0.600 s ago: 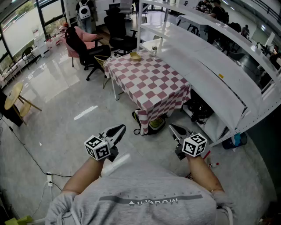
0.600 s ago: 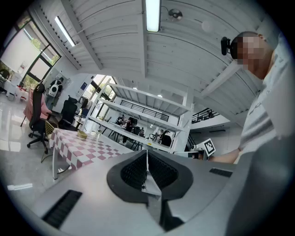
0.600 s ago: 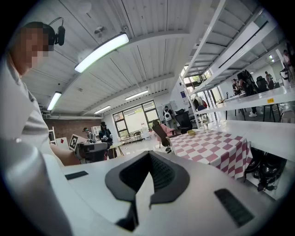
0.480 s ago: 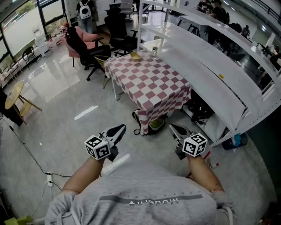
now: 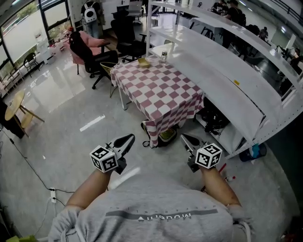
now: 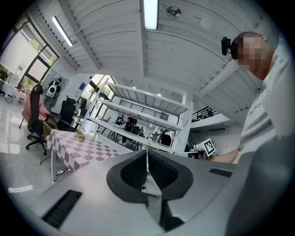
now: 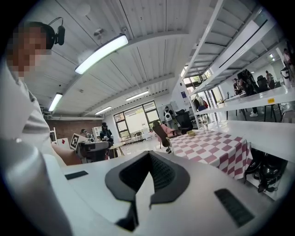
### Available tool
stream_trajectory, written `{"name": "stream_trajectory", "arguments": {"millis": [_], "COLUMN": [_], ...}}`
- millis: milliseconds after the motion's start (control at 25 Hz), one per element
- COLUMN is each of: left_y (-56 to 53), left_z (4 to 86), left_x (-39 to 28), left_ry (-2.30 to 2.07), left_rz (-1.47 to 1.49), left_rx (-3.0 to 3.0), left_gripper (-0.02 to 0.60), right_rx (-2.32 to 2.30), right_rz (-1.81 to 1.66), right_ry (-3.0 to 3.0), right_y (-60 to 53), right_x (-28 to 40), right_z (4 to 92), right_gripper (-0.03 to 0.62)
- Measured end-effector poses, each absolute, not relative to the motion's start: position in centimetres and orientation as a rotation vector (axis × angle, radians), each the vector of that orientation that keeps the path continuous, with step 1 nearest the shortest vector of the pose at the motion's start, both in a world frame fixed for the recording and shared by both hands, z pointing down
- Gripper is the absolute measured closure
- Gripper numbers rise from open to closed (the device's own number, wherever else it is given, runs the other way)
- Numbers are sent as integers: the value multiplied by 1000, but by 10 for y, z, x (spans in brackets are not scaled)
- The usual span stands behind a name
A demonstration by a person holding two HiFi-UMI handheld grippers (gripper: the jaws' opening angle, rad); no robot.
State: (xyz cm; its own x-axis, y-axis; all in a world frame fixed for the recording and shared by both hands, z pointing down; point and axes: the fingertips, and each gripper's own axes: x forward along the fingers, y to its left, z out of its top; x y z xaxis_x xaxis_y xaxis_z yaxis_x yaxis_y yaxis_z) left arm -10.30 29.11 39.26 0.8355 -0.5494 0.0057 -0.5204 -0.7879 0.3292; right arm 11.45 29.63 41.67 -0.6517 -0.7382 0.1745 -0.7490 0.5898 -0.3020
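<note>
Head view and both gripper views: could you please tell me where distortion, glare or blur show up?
Head view: a fisheye bend curves the white shelves, and window light glares off the glossy floor. Left gripper view: a round black vignette, with the light strip blown out. Right gripper view: the same vignette and a bright ceiling tube, while the checked table is sharp.

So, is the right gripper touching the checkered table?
Apart. The right gripper view shows the table far beyond the right gripper, floor between them.
</note>
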Motion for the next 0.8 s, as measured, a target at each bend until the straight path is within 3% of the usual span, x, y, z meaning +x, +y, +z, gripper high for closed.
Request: {"name": "stream_trajectory", "arguments": {"millis": [360, 800], "left_y": [287, 288], "left_z": [401, 394], "left_x": [-73, 13], "left_ry": [-809, -756], "left_rz": [-131, -140], "left_rx": [2684, 2715], "left_gripper": [560, 560], "right_rx": [1231, 1216], "right_rz": [572, 539], "right_ry": [-2799, -2835], "right_y": [298, 301], "right_x": [129, 188], "right_z": [425, 416], "right_gripper": [569, 568]}}
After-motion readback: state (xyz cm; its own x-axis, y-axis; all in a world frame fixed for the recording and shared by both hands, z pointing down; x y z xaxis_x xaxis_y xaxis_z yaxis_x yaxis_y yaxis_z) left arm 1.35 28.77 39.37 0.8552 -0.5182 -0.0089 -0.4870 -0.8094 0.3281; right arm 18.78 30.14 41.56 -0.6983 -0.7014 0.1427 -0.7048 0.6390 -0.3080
